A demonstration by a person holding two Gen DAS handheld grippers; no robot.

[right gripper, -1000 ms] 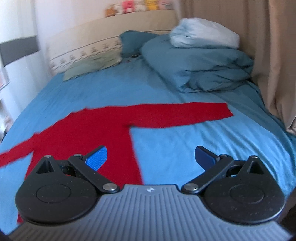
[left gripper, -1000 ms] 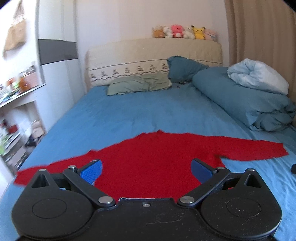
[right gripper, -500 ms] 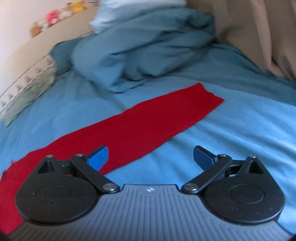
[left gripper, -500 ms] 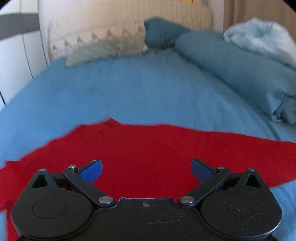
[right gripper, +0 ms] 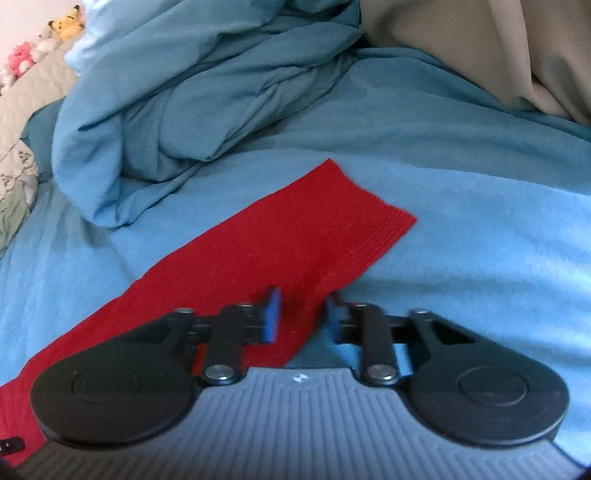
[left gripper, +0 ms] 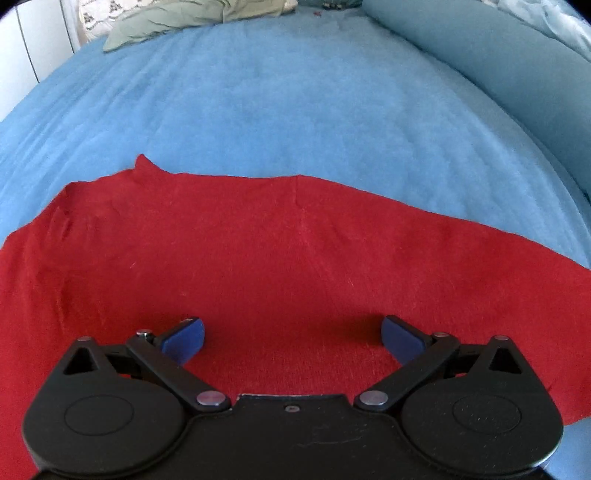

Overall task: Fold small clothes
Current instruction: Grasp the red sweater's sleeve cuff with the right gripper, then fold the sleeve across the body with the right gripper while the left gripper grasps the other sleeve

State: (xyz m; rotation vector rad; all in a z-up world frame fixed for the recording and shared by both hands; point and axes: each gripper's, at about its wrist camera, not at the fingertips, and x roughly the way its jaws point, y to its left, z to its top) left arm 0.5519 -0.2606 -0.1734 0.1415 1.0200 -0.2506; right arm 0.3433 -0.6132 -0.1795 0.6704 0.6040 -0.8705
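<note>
Blue bedsheet [left gripper: 295,110], red sweater [left gripper: 295,258] lay flat. Left gripper [left gripper: 291,338] spread wide over body. Right gripper [right gripper: 302,314] closing on sleeve [right gripper: 295,236] edge, pads not yet pinching; might've snagged sheet, or slipped off thin edge.

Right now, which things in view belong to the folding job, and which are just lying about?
Job:
red sweater, sleeve
right tool, closing on the sleeve
left tool, open

Lying about:
blue duvet
green pillow
plush toys
curtain
</note>
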